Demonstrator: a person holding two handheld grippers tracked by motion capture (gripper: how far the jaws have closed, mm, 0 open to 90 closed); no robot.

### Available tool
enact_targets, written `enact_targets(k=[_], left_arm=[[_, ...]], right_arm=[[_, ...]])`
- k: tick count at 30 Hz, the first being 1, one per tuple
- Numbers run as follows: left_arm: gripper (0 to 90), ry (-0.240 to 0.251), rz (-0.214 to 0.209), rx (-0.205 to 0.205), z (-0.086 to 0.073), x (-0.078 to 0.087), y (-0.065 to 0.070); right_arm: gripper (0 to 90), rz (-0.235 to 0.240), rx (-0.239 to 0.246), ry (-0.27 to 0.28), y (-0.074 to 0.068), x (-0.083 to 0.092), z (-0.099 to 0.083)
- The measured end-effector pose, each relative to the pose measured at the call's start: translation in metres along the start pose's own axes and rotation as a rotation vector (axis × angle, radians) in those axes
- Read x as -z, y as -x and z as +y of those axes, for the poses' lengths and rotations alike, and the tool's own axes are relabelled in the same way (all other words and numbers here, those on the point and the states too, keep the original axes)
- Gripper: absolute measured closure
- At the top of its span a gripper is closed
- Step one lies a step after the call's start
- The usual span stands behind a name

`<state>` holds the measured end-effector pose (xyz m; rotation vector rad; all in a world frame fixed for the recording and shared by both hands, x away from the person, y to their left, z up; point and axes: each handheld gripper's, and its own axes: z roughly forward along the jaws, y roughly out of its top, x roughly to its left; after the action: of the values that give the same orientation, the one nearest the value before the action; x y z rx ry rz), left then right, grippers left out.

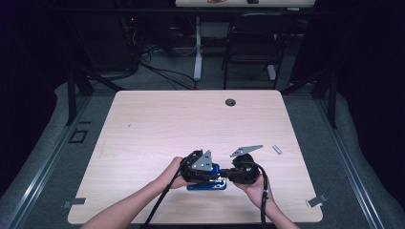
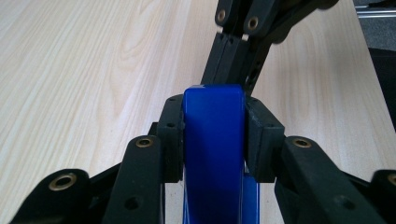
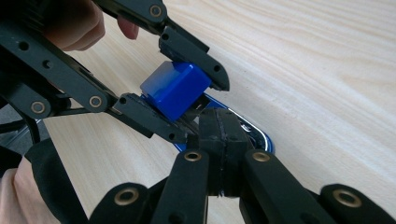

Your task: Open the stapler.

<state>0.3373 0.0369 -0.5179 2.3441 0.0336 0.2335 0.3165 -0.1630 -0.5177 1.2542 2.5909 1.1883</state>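
Two hand-held grippers work on a blue stapler low in the middle of the frame.

The left hand-held gripper (image 2: 212, 135) squeezes the raised top arm of the blue stapler (image 2: 214, 154) from both sides, likely to hold it up and steady. The right hand-held gripper (image 3: 219, 135) has its jaws pressed tight together with nothing seen between them, its tip down by the shiny metal part of the stapler's base, maybe to poke or push there. The stapler sits on the tabletop (image 1: 191, 124) near the front edge. In the high view its long side runs left to right, and its lifted arm tips up toward the left gripper.
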Motion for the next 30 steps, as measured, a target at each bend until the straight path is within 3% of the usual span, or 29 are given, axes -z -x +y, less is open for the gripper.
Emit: enact_targets(k=[7,11,13,18,23,25,30], left_arm=[[62.2,-0.022,-0.033,0.012,0.001,0.002,-0.003],[55.7,-0.073,-0.062,0.035,-0.001,0.003,-0.007],[52.1,-0.091,-0.055,0.042,-0.001,0.001,-0.007],[50.6,-0.078,-0.038,0.038,0.006,-0.001,-0.006],[64.2,-0.074,-0.031,0.015,0.015,0.005,-0.003],[64.6,-0.089,-0.031,0.003,0.016,0.006,-0.002],[64.6,-0.084,-0.030,-0.001,0.016,0.008,-0.003]], right_arm=[[90.0,0.004,0.018,0.019,0.001,0.006,0.002],[90.0,0.017,0.012,0.029,0.003,0.007,0.001],[90.0,0.017,0.008,0.031,0.003,0.007,0.001],[90.0,0.022,0.006,0.037,0.002,0.007,0.002],[90.0,0.029,0.013,0.055,0.001,0.009,0.002],[90.0,0.031,0.018,0.056,0.001,0.009,0.003],[90.0,-0.014,-0.001,0.011,0.005,0.004,0.001]])
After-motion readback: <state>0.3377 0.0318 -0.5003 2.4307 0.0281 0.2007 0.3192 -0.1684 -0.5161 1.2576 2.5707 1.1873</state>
